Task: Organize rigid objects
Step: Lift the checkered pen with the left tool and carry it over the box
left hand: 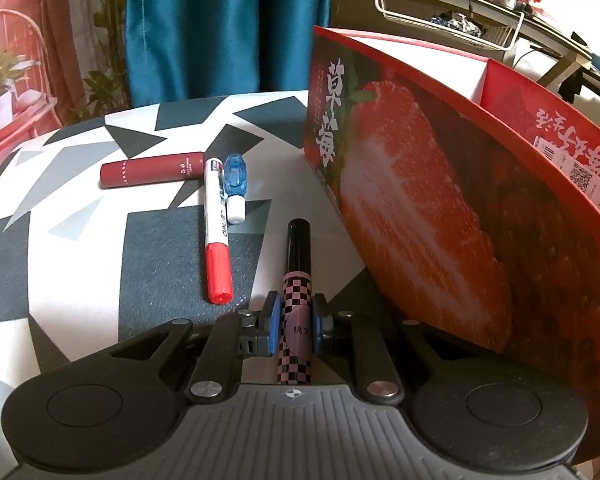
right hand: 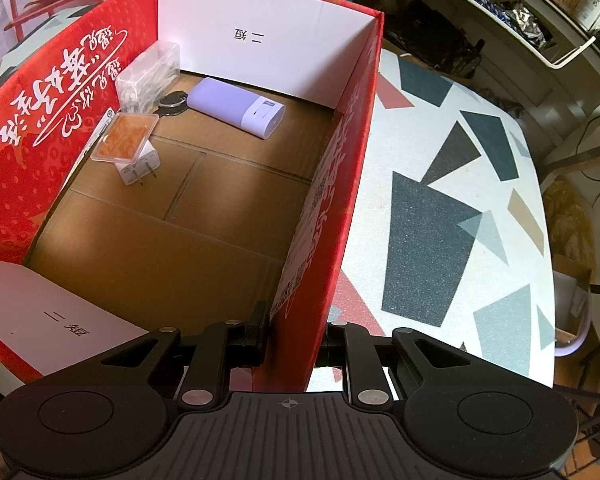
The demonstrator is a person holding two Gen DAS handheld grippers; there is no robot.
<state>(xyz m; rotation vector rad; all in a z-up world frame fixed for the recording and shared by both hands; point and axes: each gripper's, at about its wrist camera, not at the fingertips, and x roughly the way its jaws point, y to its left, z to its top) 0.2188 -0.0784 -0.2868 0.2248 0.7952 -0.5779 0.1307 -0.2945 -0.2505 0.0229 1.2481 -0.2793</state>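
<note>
In the left wrist view my left gripper [left hand: 296, 322] is shut on a checkered pink-and-black tube with a black cap [left hand: 296, 280], which lies on the patterned table. A red-capped white marker [left hand: 217, 232], a blue correction tape [left hand: 234, 186] and a dark red tube [left hand: 152, 169] lie further left. The red strawberry box [left hand: 420, 200] stands to the right. In the right wrist view my right gripper [right hand: 296, 338] is shut on the box's right wall [right hand: 340, 200]. Inside the box lie a lilac power bank [right hand: 236, 106], a white plug [right hand: 136, 168], a clear orange case [right hand: 126, 138] and a clear plastic box [right hand: 148, 72].
The table [right hand: 440, 220] with its geometric cloth extends right of the box to a rounded edge. A teal curtain [left hand: 192, 28] hangs behind the table. A white wire basket [left hand: 448, 12] on a shelf stands at the back right. A red chair [left hand: 16, 80] stands at the left.
</note>
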